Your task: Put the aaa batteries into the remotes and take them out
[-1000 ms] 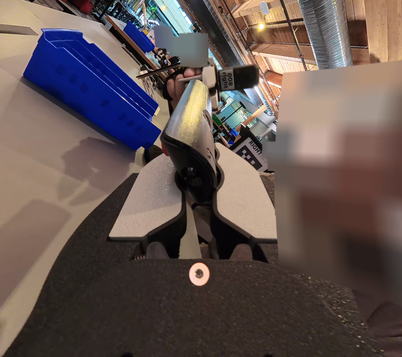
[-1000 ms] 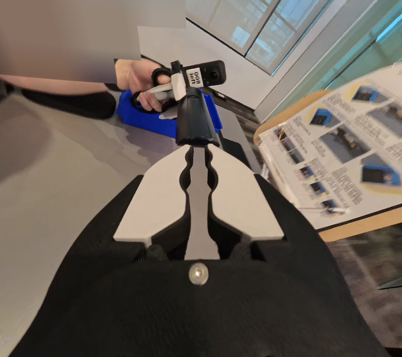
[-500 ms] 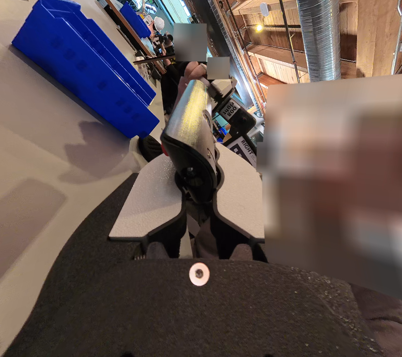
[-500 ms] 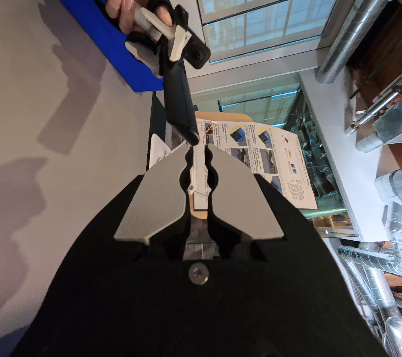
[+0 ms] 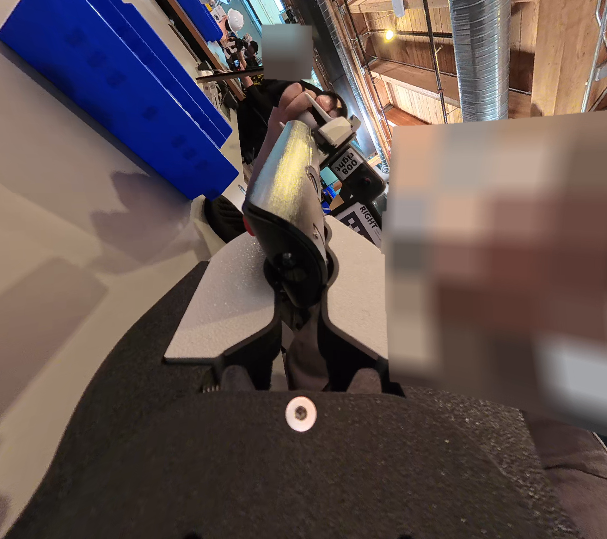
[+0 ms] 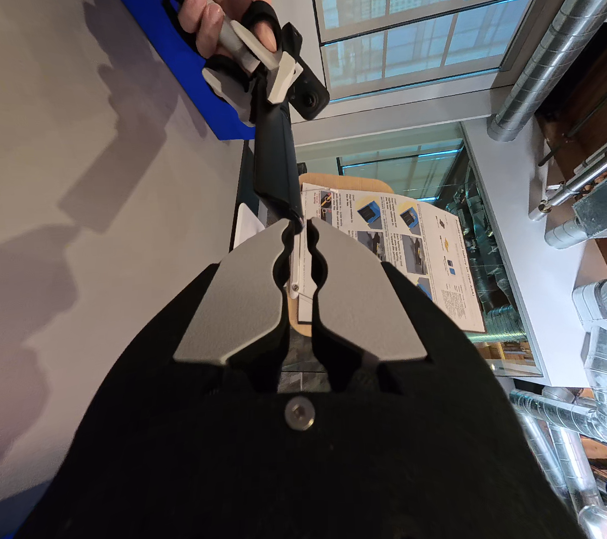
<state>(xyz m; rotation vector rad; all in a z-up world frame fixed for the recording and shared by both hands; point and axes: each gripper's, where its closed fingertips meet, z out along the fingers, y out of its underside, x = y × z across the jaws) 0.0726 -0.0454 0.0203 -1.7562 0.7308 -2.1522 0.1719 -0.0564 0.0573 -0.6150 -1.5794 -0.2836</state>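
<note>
My left gripper is shut on the near end of a black remote with a shiny silver face, held up in the air above the table. The remote runs away from it towards my right gripper, whose handle and hand show behind the far end. In the right wrist view the remote is edge-on. Its thin tip sits at the narrow slit between my right gripper's closed fingertips. The left gripper grips the far end. No batteries are in view.
A blue plastic bin stands on the grey table to the left; it also shows in the right wrist view. A printed instruction sheet on a wooden board lies beyond the table edge.
My right gripper has rolled about a quarter turn around the remote's tip, so the remote went from face-on to edge-on. The left gripper kept its hold and shifted only slightly.
</note>
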